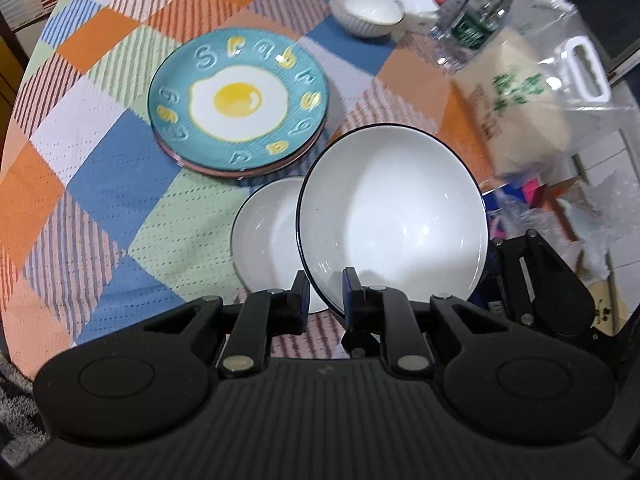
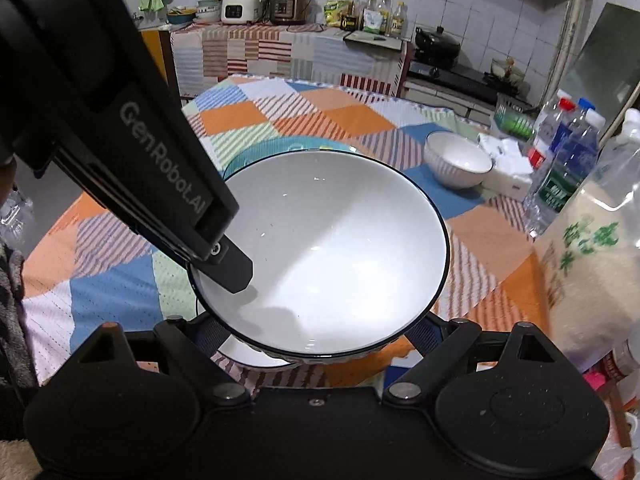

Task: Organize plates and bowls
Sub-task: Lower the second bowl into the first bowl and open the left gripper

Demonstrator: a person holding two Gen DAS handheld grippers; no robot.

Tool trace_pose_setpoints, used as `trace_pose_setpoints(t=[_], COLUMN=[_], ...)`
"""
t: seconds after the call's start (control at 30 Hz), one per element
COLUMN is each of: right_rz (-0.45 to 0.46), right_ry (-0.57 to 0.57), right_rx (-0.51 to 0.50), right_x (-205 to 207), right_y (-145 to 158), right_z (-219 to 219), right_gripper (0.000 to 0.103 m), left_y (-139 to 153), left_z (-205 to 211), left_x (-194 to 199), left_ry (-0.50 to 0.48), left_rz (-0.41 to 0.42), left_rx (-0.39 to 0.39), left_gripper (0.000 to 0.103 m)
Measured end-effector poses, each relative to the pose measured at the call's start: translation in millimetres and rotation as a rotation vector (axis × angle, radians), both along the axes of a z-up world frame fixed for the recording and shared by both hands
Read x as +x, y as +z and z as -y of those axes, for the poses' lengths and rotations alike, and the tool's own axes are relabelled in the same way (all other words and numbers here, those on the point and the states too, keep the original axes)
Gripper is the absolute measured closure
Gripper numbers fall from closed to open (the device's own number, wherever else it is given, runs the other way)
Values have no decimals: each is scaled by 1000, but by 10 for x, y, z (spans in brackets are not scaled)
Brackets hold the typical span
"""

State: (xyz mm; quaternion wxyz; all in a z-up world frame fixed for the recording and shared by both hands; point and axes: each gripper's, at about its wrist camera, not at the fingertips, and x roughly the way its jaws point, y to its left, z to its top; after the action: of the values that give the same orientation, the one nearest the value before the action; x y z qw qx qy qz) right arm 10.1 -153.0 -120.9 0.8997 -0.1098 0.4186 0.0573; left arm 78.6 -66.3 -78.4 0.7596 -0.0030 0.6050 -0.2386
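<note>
While the left claw (image 1: 326, 292) is clamped on the near rim of the big white bowl (image 1: 394, 220), one pad inside the wall and one outside, this bowl hangs tilted above the desk (image 1: 100, 184) and not on it. In the right wrist view the same bowl fills the middle, and the right claw (image 2: 320, 344) stands with its two fingers wide apart on either side of the bowl's lower wall; whether the pads really press on that wall I cannot tell, because the bowl hides the tips (so the left hand is the one that surely carries it). Just under and a little to the left of the held bowl lies a second white bowl (image 1: 268, 236), flat on the checked cloth and partly covered by the first. This is, I judge, the relation that matters: the target is almost directly below the held bowl, offset slightly toward the left side of the left view, so the coming move would be mostly downward with a small shift to that side and a levelling of the tilt before nesting. Farther on sits the egg plate (image 1: 239, 98), on top of a pinkish plate. Farthest, near the bottles (image 1: 476, 20) and beyond the rice bag (image 1: 516, 104), stands a small ribbed bowl (image 1: 366, 8), well apart from the others.
</note>
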Motion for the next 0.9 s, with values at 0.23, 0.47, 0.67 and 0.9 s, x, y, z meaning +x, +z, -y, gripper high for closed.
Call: trace_pose_setpoints(t=[0.23,0.47,0.67,0.9], right_rz=[-63,-128,-140,-149], right_ry=[35,45,75,75], right_rx=[-12,-16,-43,-53], right_x=[63,142,167,164], right_y=[-257,-378,-399,-405], right_z=[-84,-126,-195,-239], right_gripper=[10,11,11,10], left_y=[-311,-483,-592,-633], left_z=[-23,-42,-65,-113], left_x=[64,113,169,197], left_ry=[10,22,47,49], left_rz=[-61,-96,-111,-99], left_rx=[51,86,104,90], left_gripper=[88,87,84,79])
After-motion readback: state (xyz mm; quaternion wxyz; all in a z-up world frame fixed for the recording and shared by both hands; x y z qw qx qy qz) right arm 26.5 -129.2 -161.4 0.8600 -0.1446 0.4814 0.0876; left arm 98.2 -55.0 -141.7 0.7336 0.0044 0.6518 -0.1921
